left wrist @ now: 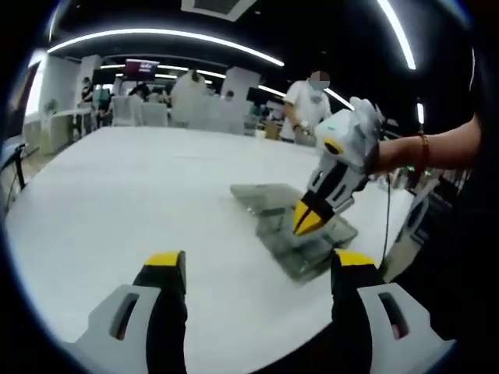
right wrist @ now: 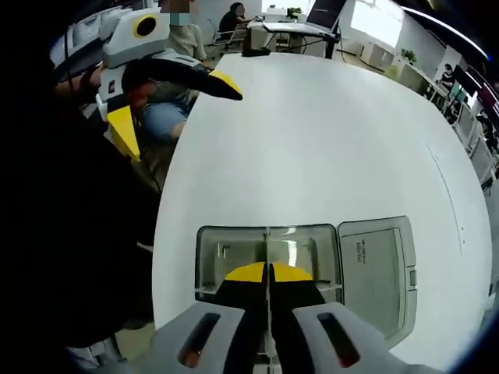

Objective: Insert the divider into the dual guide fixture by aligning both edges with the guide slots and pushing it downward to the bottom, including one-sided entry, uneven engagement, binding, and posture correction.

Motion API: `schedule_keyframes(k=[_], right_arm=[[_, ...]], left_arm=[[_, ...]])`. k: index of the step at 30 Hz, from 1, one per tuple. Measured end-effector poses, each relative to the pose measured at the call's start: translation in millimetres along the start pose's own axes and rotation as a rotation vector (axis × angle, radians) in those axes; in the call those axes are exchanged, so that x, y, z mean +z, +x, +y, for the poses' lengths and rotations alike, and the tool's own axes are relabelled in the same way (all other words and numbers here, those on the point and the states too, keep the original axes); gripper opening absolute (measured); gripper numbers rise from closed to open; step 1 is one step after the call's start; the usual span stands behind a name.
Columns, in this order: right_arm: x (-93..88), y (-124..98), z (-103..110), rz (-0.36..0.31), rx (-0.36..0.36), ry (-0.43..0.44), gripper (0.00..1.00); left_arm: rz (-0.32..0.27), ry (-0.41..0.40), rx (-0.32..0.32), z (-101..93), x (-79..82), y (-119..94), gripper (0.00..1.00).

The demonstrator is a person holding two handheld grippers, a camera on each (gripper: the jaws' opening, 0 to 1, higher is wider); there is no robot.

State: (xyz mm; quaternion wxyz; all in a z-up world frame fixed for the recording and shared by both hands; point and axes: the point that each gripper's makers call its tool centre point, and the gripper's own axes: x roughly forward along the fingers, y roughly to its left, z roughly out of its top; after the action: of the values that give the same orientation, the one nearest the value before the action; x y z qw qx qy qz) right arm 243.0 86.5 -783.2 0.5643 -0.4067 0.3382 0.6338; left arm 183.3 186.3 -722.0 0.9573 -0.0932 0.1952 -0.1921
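Divider (right wrist: 268, 253): one thin clear sheet, standing upright across the middle of one clear box (right wrist: 218, 253) on the white desk (right wrist: 327, 140), one flat lid (right wrist: 376, 273) just beside it. Right claw (right wrist: 269, 273) is pinched narrow on the divider's top edge. Left claw (left wrist: 257, 269) hangs wide apart, holding nothing.

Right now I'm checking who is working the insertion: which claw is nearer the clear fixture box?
Right. The right claw is shut directly over the clear fixture box, apparently pinching the thin divider. The left claw hangs open, back from the box, over bare table.
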Motion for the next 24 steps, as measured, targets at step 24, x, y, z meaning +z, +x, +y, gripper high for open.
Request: schedule_keyframes(k=[24], right_arm=[[2.3, -2, -4, -0.055, -0.196, 0.265, 0.06]], left_arm=[[0.092, 0.093, -0.228, 1.3, -3.9, 12, 0.74]])
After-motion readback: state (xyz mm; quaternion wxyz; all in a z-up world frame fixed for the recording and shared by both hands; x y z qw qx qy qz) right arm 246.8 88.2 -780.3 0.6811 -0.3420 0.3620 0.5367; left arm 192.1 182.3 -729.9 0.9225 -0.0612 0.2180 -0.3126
